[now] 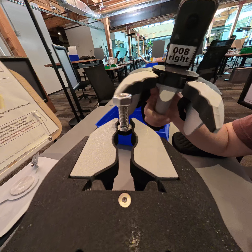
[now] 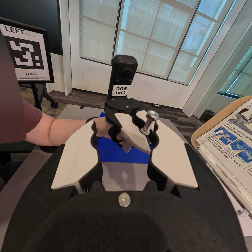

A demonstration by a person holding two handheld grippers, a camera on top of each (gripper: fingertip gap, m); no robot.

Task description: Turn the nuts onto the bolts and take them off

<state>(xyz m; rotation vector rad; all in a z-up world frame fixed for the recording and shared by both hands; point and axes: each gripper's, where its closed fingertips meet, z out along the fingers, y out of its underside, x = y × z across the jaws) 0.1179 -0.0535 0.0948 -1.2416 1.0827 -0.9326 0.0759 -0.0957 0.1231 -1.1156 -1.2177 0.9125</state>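
The left gripper (image 1: 124,130) clamps the nut (image 1: 124,128) under an upright bolt (image 1: 123,107); the right gripper (image 2: 123,134) spreads wide nearby, likely about to grip and twist the head.

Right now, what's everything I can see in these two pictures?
bolt: one, silver, upright, head on top.
nut: one, silver, low on the bolt, clamped in the left gripper.
bin: one, blue, on the table under both grippers.
table: one, grey.
instruction sheets: white, on a tan board beside the table.
marker sign: one, black and white, on a floor stand.
left gripper: shut on the nut.
right gripper: open, empty.
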